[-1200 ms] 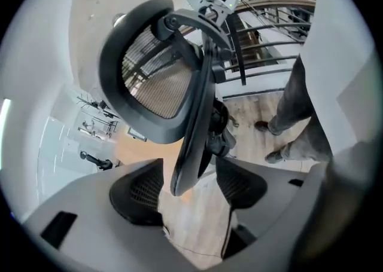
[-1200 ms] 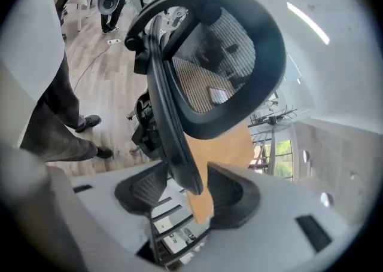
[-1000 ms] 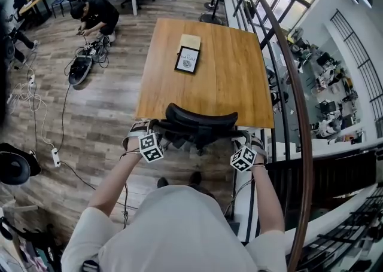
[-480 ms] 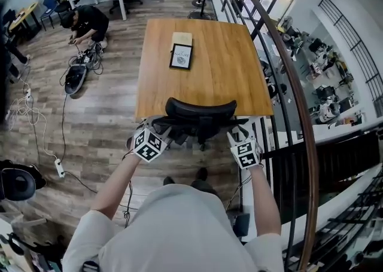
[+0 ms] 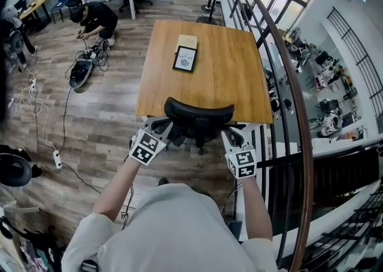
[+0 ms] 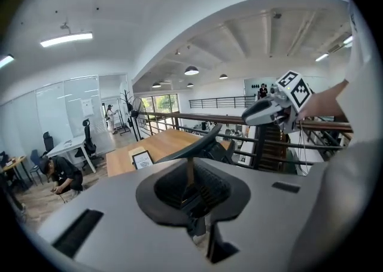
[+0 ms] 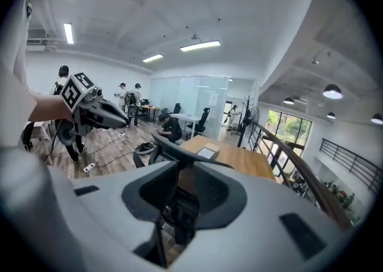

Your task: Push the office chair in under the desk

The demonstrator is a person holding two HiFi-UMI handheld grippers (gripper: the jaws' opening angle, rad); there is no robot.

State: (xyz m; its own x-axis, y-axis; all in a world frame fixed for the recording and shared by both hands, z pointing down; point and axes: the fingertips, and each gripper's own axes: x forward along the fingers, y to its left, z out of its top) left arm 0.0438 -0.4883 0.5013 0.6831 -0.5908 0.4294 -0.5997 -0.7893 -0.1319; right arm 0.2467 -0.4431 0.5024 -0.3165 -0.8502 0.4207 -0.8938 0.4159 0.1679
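The black office chair (image 5: 198, 115) stands against the near edge of the wooden desk (image 5: 233, 79), its curved back top facing me. My left gripper (image 5: 159, 127) hovers at the chair's left side and my right gripper (image 5: 234, 137) at its right side; whether either touches it I cannot tell. In the left gripper view the jaws (image 6: 190, 172) have just been closing and stand together with nothing between them; the chair back (image 6: 200, 144) lies beyond. The right jaws (image 7: 179, 175) have also been closing and still leave an empty gap, with the chair (image 7: 173, 148) beyond.
A framed card (image 5: 185, 60) and a book lie on the desk. A dark railing (image 5: 287, 85) runs along the right, with a drop beyond it. A person (image 5: 96, 17) crouches on the floor at far left among cables (image 5: 36, 103) and a power strip (image 5: 55, 158).
Both grippers have lifted from lower beside the chair and rolled, their marker cubes turning. The chair stays at the desk edge.
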